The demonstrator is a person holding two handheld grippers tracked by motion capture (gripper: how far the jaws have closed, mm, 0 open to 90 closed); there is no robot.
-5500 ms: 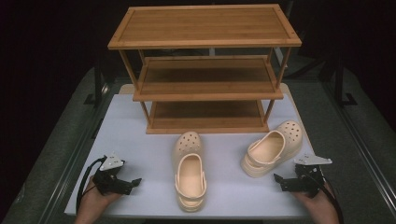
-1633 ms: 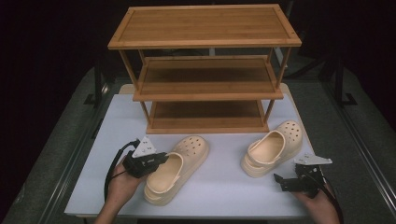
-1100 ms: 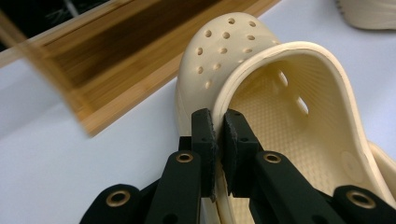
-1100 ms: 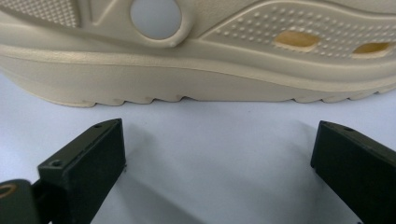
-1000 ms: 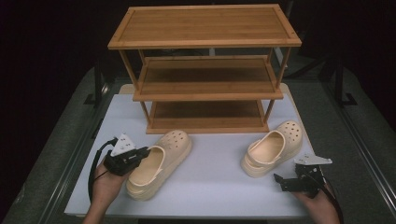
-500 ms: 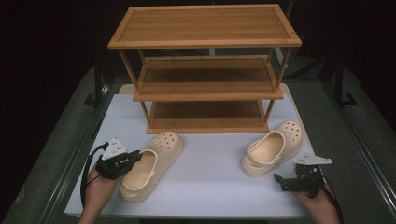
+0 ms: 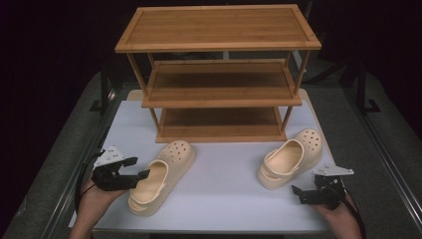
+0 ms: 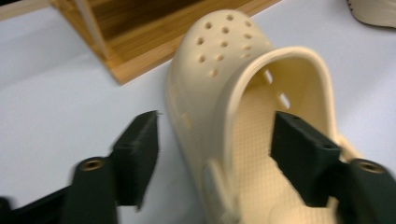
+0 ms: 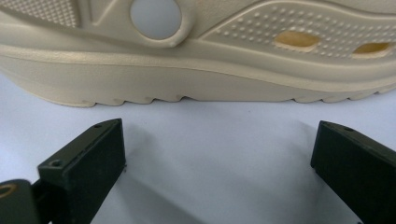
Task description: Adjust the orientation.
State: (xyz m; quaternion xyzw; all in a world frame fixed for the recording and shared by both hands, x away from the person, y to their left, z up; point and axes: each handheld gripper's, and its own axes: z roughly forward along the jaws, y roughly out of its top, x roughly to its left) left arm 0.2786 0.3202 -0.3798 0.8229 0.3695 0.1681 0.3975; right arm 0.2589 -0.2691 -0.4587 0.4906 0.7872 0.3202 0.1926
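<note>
High view: in front of the bamboo shoe rack (image 7: pixel 219 74), the left gripper (image 7: pixel 141 174) has just been opening its jaws, which now straddle the left clog's (image 7: pixel 159 181) side wall without pressing, apparently releasing it. The right gripper (image 7: pixel 294 191) rests wide open and empty beside the right clog (image 7: pixel 288 159), likely ready to grasp it.

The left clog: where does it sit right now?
In the high view the left clog lies on the white table at front left, toe angled toward the wooden rack, with the open left tool straddling its side wall.
</note>
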